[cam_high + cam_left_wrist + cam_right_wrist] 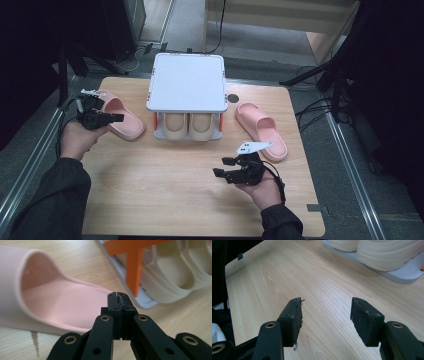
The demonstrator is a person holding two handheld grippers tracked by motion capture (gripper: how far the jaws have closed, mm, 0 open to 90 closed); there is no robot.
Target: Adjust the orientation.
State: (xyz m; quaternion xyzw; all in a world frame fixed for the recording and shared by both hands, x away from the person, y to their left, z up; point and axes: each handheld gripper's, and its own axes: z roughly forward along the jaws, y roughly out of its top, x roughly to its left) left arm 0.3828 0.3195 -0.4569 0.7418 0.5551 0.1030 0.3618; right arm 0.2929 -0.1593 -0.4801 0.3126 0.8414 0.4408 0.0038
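Two pink slippers, one rack, one table.
Room: dark, grey floor, black stands around.
Table (175, 200): pale wood grain, rounded corners.
Rack (187, 80): flat white top, orange struts, cream pair beneath.
Left slipper (120, 116): smooth pink foam, ribbed footbed, left of rack.
Right slipper (262, 131): same, right of rack.
Left gripper (117, 118): jaws pressed together, empty, over left slipper's heel.
Right gripper (223, 166): jaws wide, above bare table.

You see a light wooden bench (165, 200) on grey floor (195, 25); dark stands (340, 75) flank it, perhaps tripods, and pale furniture (280, 15) sits far right.
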